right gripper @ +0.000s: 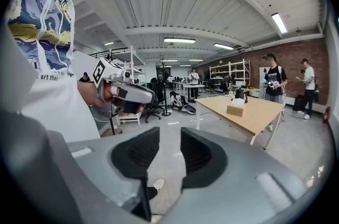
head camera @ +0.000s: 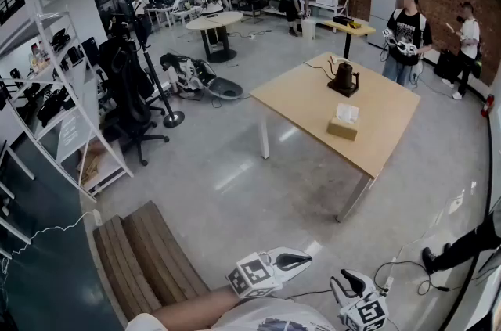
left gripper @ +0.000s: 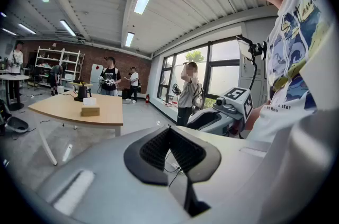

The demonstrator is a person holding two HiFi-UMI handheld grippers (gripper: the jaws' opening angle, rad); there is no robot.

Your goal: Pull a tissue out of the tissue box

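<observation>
Grey polished floor (head camera: 235, 165) fills a large brick-walled workshop, and a pale wooden counter (head camera: 313, 98) on white legs stands in the open middle of it. On the counter, toward its near edge, sits a tan cardboard tissue box (head camera: 342, 129) with a white tissue (head camera: 347, 113) standing up out of its top. In both gripper views the box is small and far off, so its opening cannot be made out. Farther back on the counter is a black upright object (head camera: 344, 79) with a cable, too small to identify. Both grippers are well apart from the counter, low at the bottom edge of the head view. The grey left gripper (head camera: 304, 260) has its ribbed black pads pressed together with nothing between them. The grey right gripper (head camera: 338, 286) is partly cut off by the frame edge, its marker cube only half shown. Its pads stand a narrow gap apart, empty, with only floor seen through the gap. A person in a black shirt (head camera: 407, 36) stands beyond the counter's far side.
</observation>
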